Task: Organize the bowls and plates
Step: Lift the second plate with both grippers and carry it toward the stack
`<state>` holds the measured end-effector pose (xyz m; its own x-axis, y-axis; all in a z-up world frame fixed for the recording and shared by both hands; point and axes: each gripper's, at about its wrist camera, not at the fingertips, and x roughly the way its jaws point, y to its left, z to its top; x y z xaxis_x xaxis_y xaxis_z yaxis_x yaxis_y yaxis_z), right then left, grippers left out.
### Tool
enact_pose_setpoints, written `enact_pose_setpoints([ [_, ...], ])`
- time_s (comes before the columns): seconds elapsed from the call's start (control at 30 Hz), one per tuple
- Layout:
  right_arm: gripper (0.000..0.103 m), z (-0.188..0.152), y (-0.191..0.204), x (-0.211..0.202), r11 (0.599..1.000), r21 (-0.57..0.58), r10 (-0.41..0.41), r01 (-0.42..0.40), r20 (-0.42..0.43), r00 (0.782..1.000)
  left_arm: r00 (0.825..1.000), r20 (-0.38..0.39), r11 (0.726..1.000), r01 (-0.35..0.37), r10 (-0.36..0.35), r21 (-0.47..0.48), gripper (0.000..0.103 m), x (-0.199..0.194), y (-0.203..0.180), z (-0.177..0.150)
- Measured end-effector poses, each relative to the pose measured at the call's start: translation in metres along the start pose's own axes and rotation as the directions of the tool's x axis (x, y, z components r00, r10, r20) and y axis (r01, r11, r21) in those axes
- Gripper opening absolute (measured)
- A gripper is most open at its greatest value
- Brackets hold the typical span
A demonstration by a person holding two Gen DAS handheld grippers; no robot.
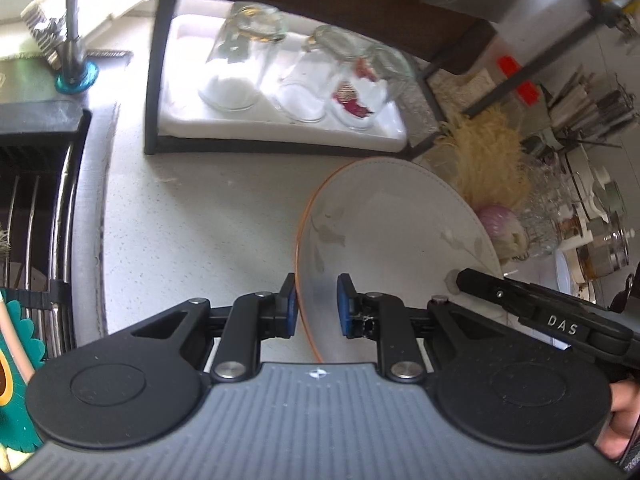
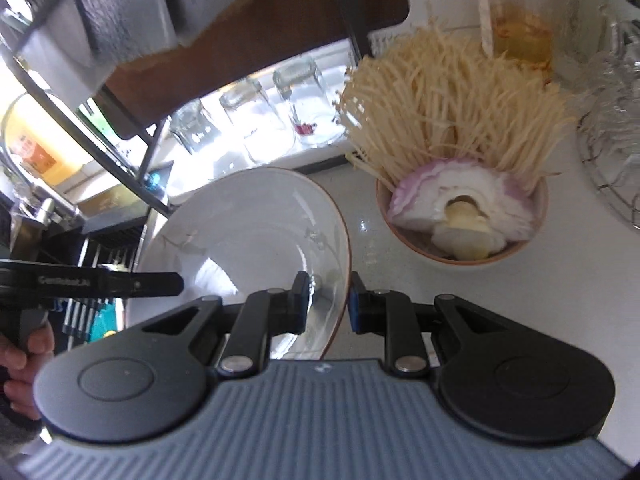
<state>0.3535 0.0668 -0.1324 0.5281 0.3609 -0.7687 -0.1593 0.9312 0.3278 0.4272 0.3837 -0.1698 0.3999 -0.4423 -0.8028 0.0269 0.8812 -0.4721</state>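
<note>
Two grips on one plate (image 1: 392, 232): my left gripper (image 1: 316, 304) and right gripper (image 2: 326, 302) have jaws clamped on opposite rim edges, plate clear of the bench (image 1: 208, 208). Advice: lift both evenly (bowl (image 2: 460, 256) of mushrooms nearby), keeping it level.

The plate (image 1: 392, 216) pinched in both your hand-held grippers looks like shiny, smooth china with a thin orange rim. Your left hand-held gripper (image 1: 316, 304) and your right hand-held gripper (image 2: 326, 304) are matt black plastic with blue rubbery pads (image 1: 343, 306) and small shiny metal pins. Under them, the worktop (image 1: 208, 216) looks like pale speckled stone, smooth and a little glossy. Ahead of your left hand-held gripper, clear glass cups (image 1: 236, 68) sit on a white plastic tray (image 1: 384, 130). To its left you see shiny metal bars of a rack (image 1: 60, 208). Ahead and right of your right hand-held gripper, a smooth bowl (image 2: 532, 236) holds stringy, rough-looking mushrooms (image 2: 444, 108).
</note>
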Motion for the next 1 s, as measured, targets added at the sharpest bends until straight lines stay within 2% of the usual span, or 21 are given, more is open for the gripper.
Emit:
enact_pose_setpoints([
  [0.23,0.023,-0.011,-0.017,-0.043,0.999,0.019,-0.033,0.031,0.085,0.996,1.000,-0.011,0.999,0.027,-0.027,0.047,0.023,-0.002,-0.037,-0.014],
  [0.4,0.023,-0.025,-0.033,-0.071,0.996,0.040,-0.087,0.083,0.109,0.990,0.997,-0.040,0.995,0.065,-0.062,0.079,0.023,0.004,-0.067,-0.029],
  [0.63,0.023,-0.056,-0.062,-0.097,0.985,0.076,-0.161,0.155,0.085,0.983,0.989,-0.122,0.988,0.101,-0.087,0.118,0.023,0.025,-0.103,-0.063],
  [1.0,0.023,-0.090,-0.101,-0.127,0.978,0.120,-0.174,0.168,0.045,0.984,0.974,-0.218,0.991,0.090,-0.067,0.097,0.024,0.044,-0.146,-0.108],
])
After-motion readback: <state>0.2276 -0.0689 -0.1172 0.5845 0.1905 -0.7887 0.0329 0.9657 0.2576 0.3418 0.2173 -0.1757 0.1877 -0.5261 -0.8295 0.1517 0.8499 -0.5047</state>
